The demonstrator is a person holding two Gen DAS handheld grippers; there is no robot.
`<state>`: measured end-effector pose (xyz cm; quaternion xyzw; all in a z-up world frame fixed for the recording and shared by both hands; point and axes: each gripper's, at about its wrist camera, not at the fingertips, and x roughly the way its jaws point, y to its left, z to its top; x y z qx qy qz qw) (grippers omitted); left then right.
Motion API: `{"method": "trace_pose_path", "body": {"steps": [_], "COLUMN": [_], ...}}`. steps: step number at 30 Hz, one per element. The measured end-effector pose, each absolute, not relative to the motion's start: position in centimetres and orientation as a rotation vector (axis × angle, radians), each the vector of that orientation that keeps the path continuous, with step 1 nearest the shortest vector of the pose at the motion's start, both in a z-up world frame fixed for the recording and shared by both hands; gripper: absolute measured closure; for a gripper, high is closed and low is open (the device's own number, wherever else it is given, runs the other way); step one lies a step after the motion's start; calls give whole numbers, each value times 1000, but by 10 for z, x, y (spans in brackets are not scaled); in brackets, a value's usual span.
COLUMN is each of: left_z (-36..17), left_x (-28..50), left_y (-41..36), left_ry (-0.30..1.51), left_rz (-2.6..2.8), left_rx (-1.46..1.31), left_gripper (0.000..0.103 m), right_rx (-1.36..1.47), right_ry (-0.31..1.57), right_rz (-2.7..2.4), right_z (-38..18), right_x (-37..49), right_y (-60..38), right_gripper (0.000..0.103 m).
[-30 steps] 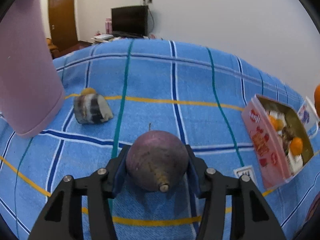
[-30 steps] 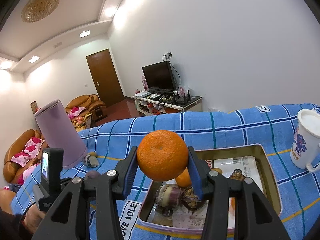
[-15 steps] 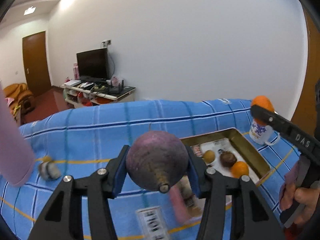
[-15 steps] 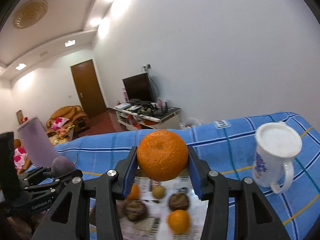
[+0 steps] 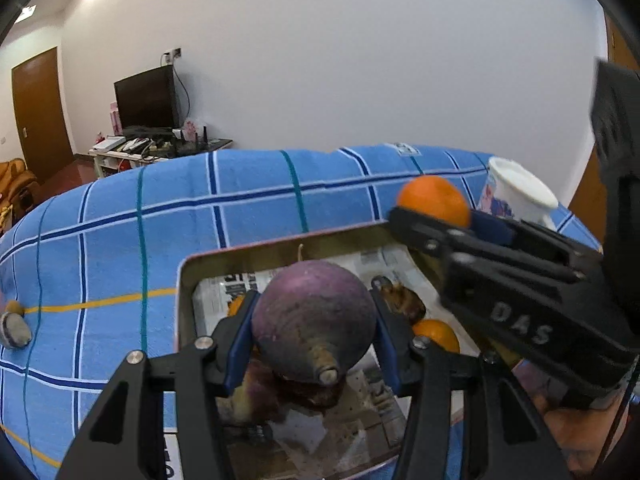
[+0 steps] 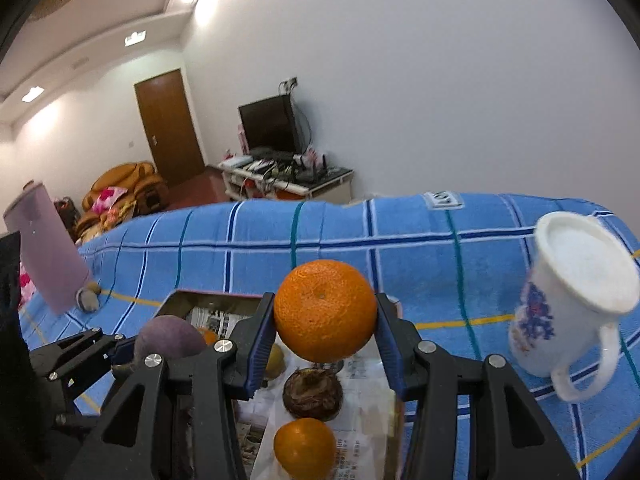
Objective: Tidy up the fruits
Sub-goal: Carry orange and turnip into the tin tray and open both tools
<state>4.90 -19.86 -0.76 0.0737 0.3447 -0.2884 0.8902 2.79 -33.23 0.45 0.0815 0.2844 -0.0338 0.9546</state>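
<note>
Both hands are working at once here. The left gripper (image 5: pixel 314 330) is clamping a round purple mangosteen-like fruit with a stubby stem (image 5: pixel 314 320) between its blue pads, and it is hanging right over the shallow metal tin lined with newspaper (image 5: pixel 182 280). The right gripper (image 6: pixel 325 334) is squeezing a bright, dimpled orange (image 6: pixel 325 310), poised above the same tin's far side, near the white ceramic mug with blue print (image 6: pixel 568 300).

Down in the tin, fruit is already lying on the paper: a small orange (image 6: pixel 304 446), a dark brown shrivelled fruit (image 6: pixel 313 392), a yellowish one half hidden behind a pad. Out on the blue checked cloth (image 6: pixel 360 240), a small greyish item (image 6: pixel 87 300) is sitting beside the tall pink cylinder (image 6: pixel 46 256); what it is, hard to tell.

This looks like the delivery step: both fruits are carried, neither is set down yet. Next, each gripper needs lowering onto a free patch of newspaper, clear of the other's fingers, then a gentle spreading of the jaws so nothing rolls.
</note>
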Motion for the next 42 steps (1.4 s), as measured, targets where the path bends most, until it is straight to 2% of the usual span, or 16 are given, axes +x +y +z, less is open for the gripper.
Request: {"method": "trace_pose_path", "body": {"steps": [16, 19, 22, 25, 29, 33, 42], "left_z": [-16, -17, -18, -15, -8, 1, 6], "left_x": [50, 51, 47, 43, 35, 26, 25], "left_y": [-213, -213, -212, -210, -207, -206, -197], "left_ry": [703, 707, 700, 685, 646, 588, 534], "left_rz": [-551, -549, -550, -558, -563, -546, -486], "left_rx": [206, 199, 180, 167, 178, 183, 155], "left_gripper": [46, 41, 31, 23, 8, 2, 2], "right_rx": [168, 182, 209, 247, 270, 317, 326], "right_ry": [700, 698, 698, 686, 650, 612, 556], "right_rz": [-20, -16, -9, 12, 28, 32, -30], "right_z": [-19, -19, -19, -17, -11, -6, 1], "right_x": [47, 46, 46, 43, 38, 32, 24], "right_y": [-321, -323, -325, -328, -330, -336, -343], "right_gripper": [53, 52, 50, 39, 38, 38, 38]}}
